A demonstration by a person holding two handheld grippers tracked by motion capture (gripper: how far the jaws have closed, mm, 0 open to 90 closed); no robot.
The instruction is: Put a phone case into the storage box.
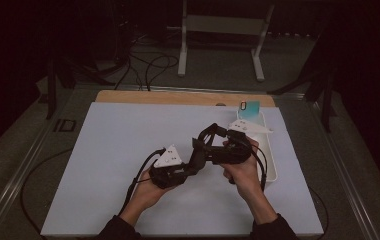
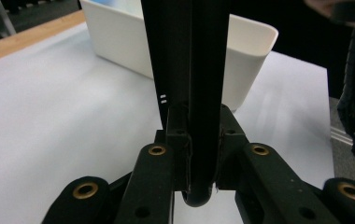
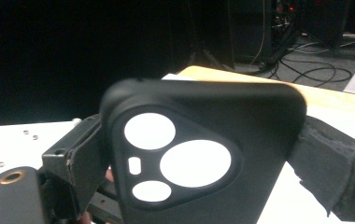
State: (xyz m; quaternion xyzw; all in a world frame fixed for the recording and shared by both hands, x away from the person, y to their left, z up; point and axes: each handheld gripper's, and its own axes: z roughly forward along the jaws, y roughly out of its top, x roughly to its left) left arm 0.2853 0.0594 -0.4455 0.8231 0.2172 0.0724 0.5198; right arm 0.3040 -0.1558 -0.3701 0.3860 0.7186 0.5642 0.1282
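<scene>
A phone case (image 3: 199, 154) sits between both hand-held grippers, with a bin (image 2: 245, 60) on the table (image 1: 103, 150) behind.

High view dim, room beyond the desk (image 1: 108, 150) near black, corners vignetted. Left gripper view: white surface washed out, close black parts soft. Right gripper view: phone case (image 3: 199, 154) blurred, its cutouts blown white, background dark.

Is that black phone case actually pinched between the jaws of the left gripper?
Touching. In the left gripper view, the phone case stands edge-on between the left gripper jaws, both pressed flat against its sides with no gap.
</scene>
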